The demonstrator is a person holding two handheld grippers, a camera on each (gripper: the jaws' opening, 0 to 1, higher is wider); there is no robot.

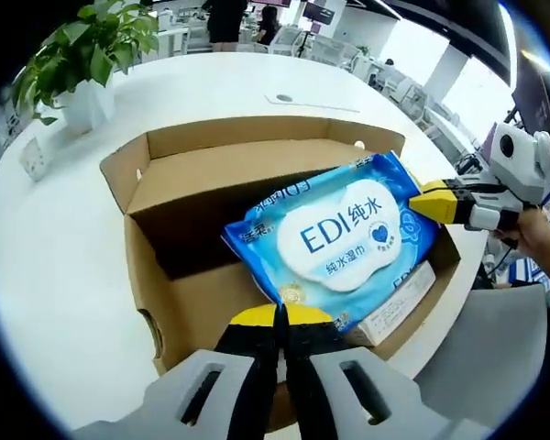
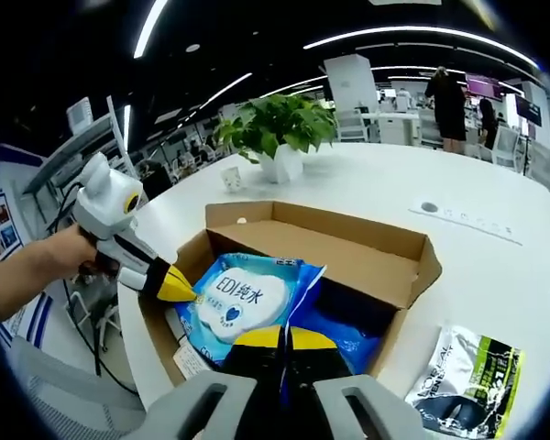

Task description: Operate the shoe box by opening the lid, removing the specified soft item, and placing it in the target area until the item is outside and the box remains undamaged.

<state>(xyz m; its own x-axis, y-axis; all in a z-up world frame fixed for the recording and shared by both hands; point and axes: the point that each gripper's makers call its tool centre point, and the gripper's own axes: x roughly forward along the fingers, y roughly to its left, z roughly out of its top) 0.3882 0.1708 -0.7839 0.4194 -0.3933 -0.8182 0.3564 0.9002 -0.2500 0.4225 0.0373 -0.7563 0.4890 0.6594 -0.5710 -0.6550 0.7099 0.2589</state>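
Cardboard: your brown corrugated shoe box (image 1: 179, 238) (image 2: 348, 246) sits open on the round white table (image 1: 55, 257) (image 2: 495, 257), flaps up.
Contents: a soft blue plastic pack of wet wipes (image 1: 335, 234) (image 2: 247, 302) tilts up out of the box; a white flat carton (image 1: 392, 312) lies under it by the box wall.
Pack looks: glossy blue film, white cloud-shaped label printed "EDI" in blue, small heart badge, slightly crumpled at the edges.
Left gripper (image 1: 280, 316) (image 2: 179, 286): your yellow-tipped jaws are pinched together on the pack's near edge.
Right gripper (image 2: 284, 337) (image 1: 431, 202): your jaws are closed on the opposite edge of the same pack.
Pack position: held between your two grippers, partly above the box rim, lower part still inside.
Table extras: a green-and-black foil pouch (image 2: 467, 376) lies just beside the box; a leafy green plant in a white pot (image 1: 87, 55) (image 2: 280, 133) stands well apart behind it.
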